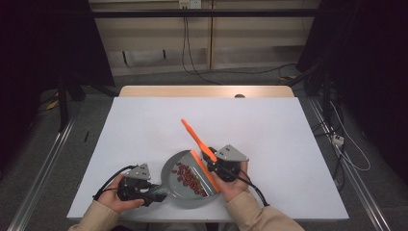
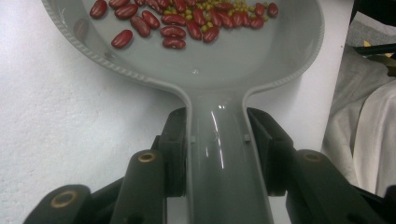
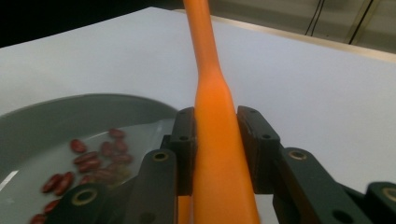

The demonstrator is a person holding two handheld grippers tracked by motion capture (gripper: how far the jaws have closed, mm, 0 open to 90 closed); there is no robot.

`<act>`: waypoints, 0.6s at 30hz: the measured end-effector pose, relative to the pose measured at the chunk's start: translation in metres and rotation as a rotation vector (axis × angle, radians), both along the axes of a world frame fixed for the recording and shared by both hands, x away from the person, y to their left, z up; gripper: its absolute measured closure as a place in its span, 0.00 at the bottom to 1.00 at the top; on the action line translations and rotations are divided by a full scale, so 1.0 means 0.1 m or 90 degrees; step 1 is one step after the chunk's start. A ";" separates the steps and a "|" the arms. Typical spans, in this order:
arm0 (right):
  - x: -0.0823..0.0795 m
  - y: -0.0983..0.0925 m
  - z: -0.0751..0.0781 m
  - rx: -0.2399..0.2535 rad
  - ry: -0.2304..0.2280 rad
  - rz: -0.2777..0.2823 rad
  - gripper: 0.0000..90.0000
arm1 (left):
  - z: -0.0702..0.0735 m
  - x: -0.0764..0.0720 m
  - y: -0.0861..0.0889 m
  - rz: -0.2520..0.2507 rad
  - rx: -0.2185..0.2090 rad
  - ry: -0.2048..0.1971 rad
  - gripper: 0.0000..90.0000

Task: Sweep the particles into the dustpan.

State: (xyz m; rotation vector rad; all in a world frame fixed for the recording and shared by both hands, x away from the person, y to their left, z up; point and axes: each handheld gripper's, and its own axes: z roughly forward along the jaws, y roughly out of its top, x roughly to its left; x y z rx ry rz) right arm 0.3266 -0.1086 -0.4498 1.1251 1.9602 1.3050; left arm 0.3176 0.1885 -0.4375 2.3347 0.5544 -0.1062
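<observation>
A grey dustpan (image 1: 171,175) lies on the white table near the front edge, with several red beans (image 1: 188,177) and small yellow-green grains (image 2: 205,5) inside it. My left gripper (image 1: 146,191) is shut on the dustpan's handle (image 2: 219,154), its pads pressing both sides. An orange brush (image 1: 202,144) stands tilted at the pan's right rim, its handle pointing up and away. My right gripper (image 1: 217,166) is shut on the brush handle (image 3: 215,121), just right of the pan.
The white table (image 1: 269,130) has free room behind and to both sides of the pan. A wooden strip (image 1: 207,91) runs along its far edge. Cables (image 1: 351,149) lie on the floor at the right. Pale cloth (image 2: 369,135) hangs past the table's edge in the left gripper view.
</observation>
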 end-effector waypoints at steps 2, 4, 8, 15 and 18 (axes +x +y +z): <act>-0.05 0.10 -0.01 -0.003 -0.004 0.017 0.77 | 0.00 0.00 0.00 0.004 0.004 -0.001 0.68; -0.07 0.17 0.02 0.003 -0.002 0.024 0.77 | 0.00 0.00 0.00 0.003 0.002 0.000 0.68; -0.08 0.22 0.09 0.079 -0.006 0.045 0.79 | -0.01 0.01 0.01 0.001 -0.004 0.002 0.68; 0.01 0.07 0.19 0.078 -0.021 0.032 0.79 | -0.02 0.01 0.01 0.003 -0.005 -0.002 0.68; 0.03 -0.05 0.22 0.076 -0.022 0.021 0.79 | -0.01 0.01 -0.01 0.006 0.000 -0.010 0.68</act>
